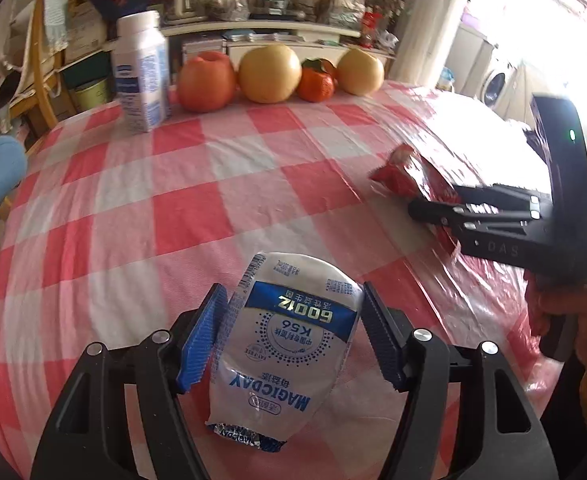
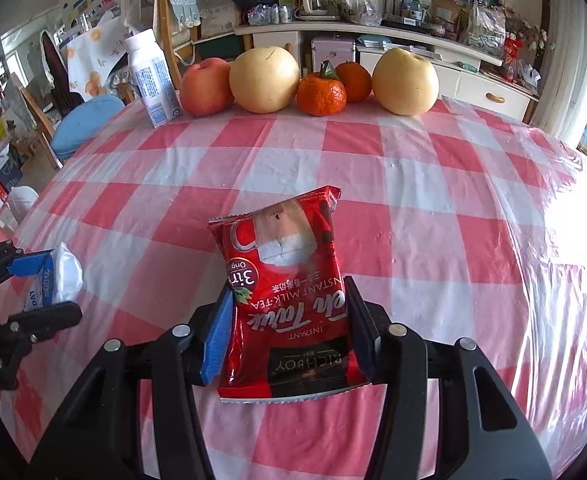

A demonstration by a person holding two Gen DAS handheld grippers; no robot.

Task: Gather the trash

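Observation:
My left gripper (image 1: 295,302) is shut on a white and blue MAGICDAY pouch (image 1: 289,344), gripped at both sides over the checked tablecloth (image 1: 165,184). My right gripper (image 2: 287,294) is shut on a red instant milk-tea packet (image 2: 287,288), held by its side edges. The right gripper (image 1: 433,210) also shows at the right of the left wrist view, with the red packet (image 1: 405,172) in it. The left gripper (image 2: 53,280) with the white pouch (image 2: 63,276) shows at the left of the right wrist view.
At the table's far edge stand a white bottle (image 2: 151,78), a red apple (image 2: 205,86), two yellow pears (image 2: 265,80) (image 2: 405,82) and two oranges (image 2: 321,94). A blue-cushioned chair (image 2: 83,120) is at the far left. Cluttered shelves (image 2: 373,36) are behind.

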